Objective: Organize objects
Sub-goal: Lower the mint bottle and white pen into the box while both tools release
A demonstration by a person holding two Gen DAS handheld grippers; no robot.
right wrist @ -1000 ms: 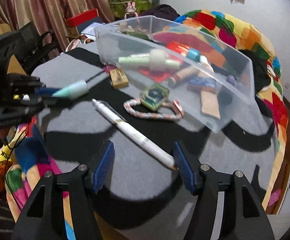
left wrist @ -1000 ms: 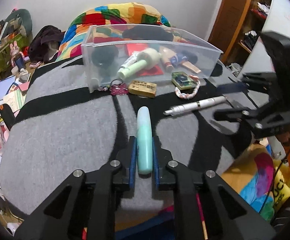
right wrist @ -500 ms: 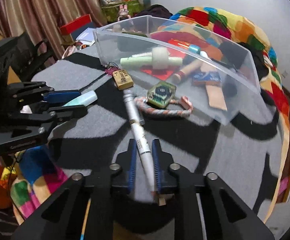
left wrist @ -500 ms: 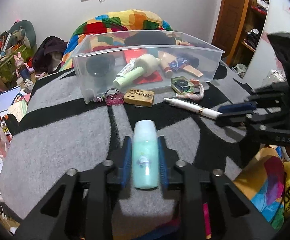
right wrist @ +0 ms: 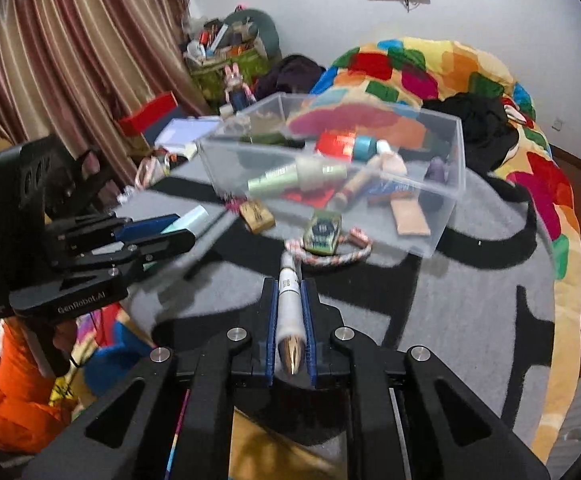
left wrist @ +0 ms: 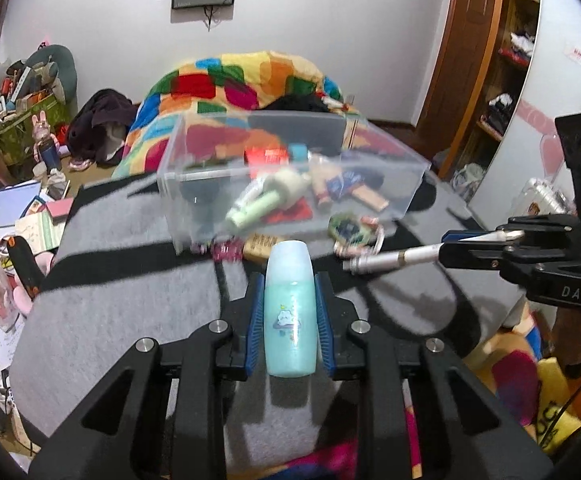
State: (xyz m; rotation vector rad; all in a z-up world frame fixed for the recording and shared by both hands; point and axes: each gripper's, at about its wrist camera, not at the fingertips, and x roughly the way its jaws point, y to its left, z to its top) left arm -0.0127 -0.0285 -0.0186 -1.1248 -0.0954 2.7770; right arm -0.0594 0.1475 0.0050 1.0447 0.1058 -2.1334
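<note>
My left gripper (left wrist: 289, 284) is shut on a mint-green bottle (left wrist: 289, 312) and holds it above the grey and black blanket (left wrist: 130, 304). My right gripper (right wrist: 289, 292) is shut on a white pen (right wrist: 289, 292), lifted off the blanket; the pen also shows in the left wrist view (left wrist: 394, 258). A clear plastic bin (left wrist: 290, 184) with several items inside stands ahead of both grippers. In front of the bin lie a tan eraser (right wrist: 256, 216), a pink keychain (left wrist: 226, 249) and a green device on a braided cord (right wrist: 323, 232).
The blanket covers a raised surface whose front edge is near me. A colourful quilt (left wrist: 242, 84) lies behind the bin. Clutter (left wrist: 18, 208) crowds the floor at left. A wooden door and shelves (left wrist: 486, 64) stand at right.
My right gripper closed on the pen and lifted it off the blanket. My left gripper rose with the bottle, turning its flat face up. Both views now sit higher.
</note>
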